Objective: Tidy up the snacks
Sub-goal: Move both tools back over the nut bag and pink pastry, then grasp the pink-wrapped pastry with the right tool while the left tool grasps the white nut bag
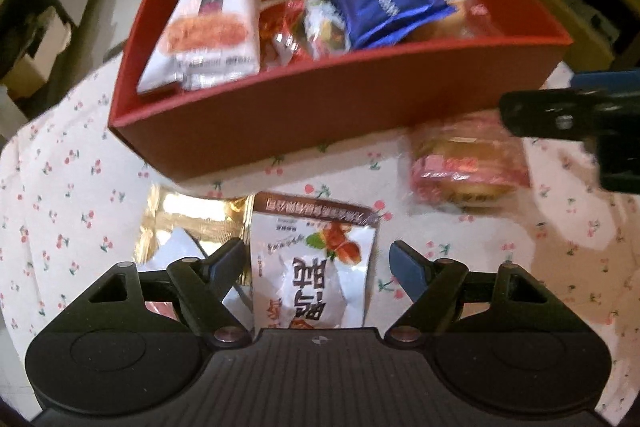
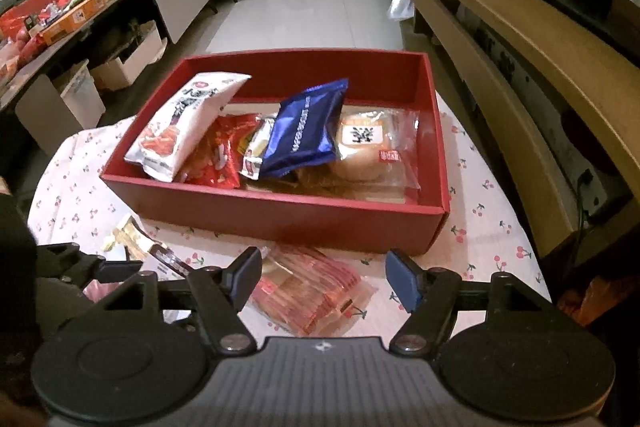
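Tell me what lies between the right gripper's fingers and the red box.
In the right wrist view, a red-and-clear wrapped snack pack lies on the cherry-print tablecloth, between the open right gripper and the red box.

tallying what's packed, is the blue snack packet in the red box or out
In. The blue snack packet leans on other snacks, inside the red box walls.

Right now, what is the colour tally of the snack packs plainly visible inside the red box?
White pack: 1
Red pack: 1
Blue pack: 1
Clear-wrapped bun: 1
Small white and yellow pack: 1
Total: 5 in the red box; anything buried beneath is hidden.
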`<state>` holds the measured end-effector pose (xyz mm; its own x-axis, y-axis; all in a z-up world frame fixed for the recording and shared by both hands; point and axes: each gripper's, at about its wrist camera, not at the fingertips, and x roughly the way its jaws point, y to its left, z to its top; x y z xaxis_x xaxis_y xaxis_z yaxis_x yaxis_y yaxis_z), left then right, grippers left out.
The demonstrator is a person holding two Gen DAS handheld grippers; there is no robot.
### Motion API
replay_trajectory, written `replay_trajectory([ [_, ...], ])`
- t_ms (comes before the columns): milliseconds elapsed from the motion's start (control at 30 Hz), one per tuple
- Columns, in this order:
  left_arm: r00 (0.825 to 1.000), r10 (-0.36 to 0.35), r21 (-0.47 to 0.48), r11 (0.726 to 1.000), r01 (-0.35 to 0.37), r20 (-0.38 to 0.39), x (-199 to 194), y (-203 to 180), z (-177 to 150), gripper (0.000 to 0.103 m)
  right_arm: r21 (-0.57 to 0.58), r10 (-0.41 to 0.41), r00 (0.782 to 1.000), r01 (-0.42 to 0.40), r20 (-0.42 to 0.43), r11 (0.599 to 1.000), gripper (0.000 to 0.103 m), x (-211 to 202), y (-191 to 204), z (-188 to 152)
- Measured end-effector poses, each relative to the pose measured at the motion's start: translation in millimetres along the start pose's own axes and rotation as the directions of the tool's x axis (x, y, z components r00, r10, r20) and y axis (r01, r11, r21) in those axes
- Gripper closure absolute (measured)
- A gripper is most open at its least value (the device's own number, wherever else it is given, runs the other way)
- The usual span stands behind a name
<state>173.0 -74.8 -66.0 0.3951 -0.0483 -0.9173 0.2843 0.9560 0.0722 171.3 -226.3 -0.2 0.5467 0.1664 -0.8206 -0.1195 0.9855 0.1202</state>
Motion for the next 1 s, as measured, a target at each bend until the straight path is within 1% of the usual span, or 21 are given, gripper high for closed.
replay_trajectory([
  [33, 1.0, -0.007, -0.01, 1.0, 0.007, -0.001, 0, 2, -1, 0.019, 0.0, 0.0, 1.0, 0.0, -0.003, 1.0, 0.028, 1, -1, 0],
  [100, 1.0, -0.02, -0.017, 1.0, 0.02, -0.001, -2, 4, -2, 0.028, 0.003, 0.003, 1.0, -0.003, -0.01, 1.0, 0.028, 2, -2, -1],
  [133, 1.0, -0.03, -0.02, 0.999, 0.03, 0.0, -4, 5, -3, 0.035, 0.005, 0.006, 1.0, -0.005, -0.015, 1.0, 0.028, 4, -3, -1],
  [167, 0.999, -0.035, -0.02, 0.999, 0.035, 0.0, -5, 6, -4, 0.038, 0.006, 0.006, 1.0, -0.005, -0.02, 1.0, 0.028, 5, -3, -1],
  [267, 0.999, -0.04, -0.008, 0.999, 0.04, 0.001, -9, 7, -10, 0.04, 0.011, -0.001, 0.999, 0.002, -0.039, 1.0, 0.028, 11, -6, -1],
  [367, 0.998, -0.067, 0.003, 0.998, 0.067, 0.001, -16, 6, -16, 0.042, 0.047, 0.01, 0.998, -0.006, -0.066, 0.999, 0.028, 18, -12, -1],
  [567, 0.993, -0.117, 0.021, 0.993, 0.117, 0.0, -32, -1, -26, 0.042, 0.07, 0.058, 0.995, -0.052, -0.085, 0.996, 0.028, 38, -13, 5],
  [667, 0.991, -0.134, 0.02, 0.991, 0.134, -0.009, -34, 0, -31, 0.042, 0.05, 0.06, 0.995, -0.056, -0.077, 0.997, 0.028, 52, -8, 9],
  [767, 0.988, -0.153, 0.013, 0.988, 0.154, -0.02, -34, 3, -33, 0.042, 0.029, 0.072, 0.992, -0.069, -0.105, 0.997, 0.027, 64, -1, 9],
  [867, 0.988, -0.155, 0.005, 0.988, 0.155, -0.027, -33, 8, -34, 0.042, -0.012, 0.068, 0.991, -0.07, -0.118, 0.997, 0.026, 66, 8, 6],
  [933, 0.987, -0.159, -0.002, 0.987, 0.159, -0.032, -34, 11, -35, 0.042, -0.039, 0.07, 0.987, -0.076, -0.143, 0.996, 0.028, 59, 14, 1],
  [967, 0.986, -0.163, -0.004, 0.987, 0.163, -0.036, -35, 12, -37, 0.041, -0.048, 0.076, 0.984, -0.084, -0.161, 0.995, 0.033, 56, 16, -3],
  [1000, 0.985, -0.166, -0.003, 0.986, 0.166, -0.039, -36, 13, -39, 0.041, -0.055, 0.085, 0.981, -0.096, -0.177, 0.994, 0.034, 51, 19, -9],
])
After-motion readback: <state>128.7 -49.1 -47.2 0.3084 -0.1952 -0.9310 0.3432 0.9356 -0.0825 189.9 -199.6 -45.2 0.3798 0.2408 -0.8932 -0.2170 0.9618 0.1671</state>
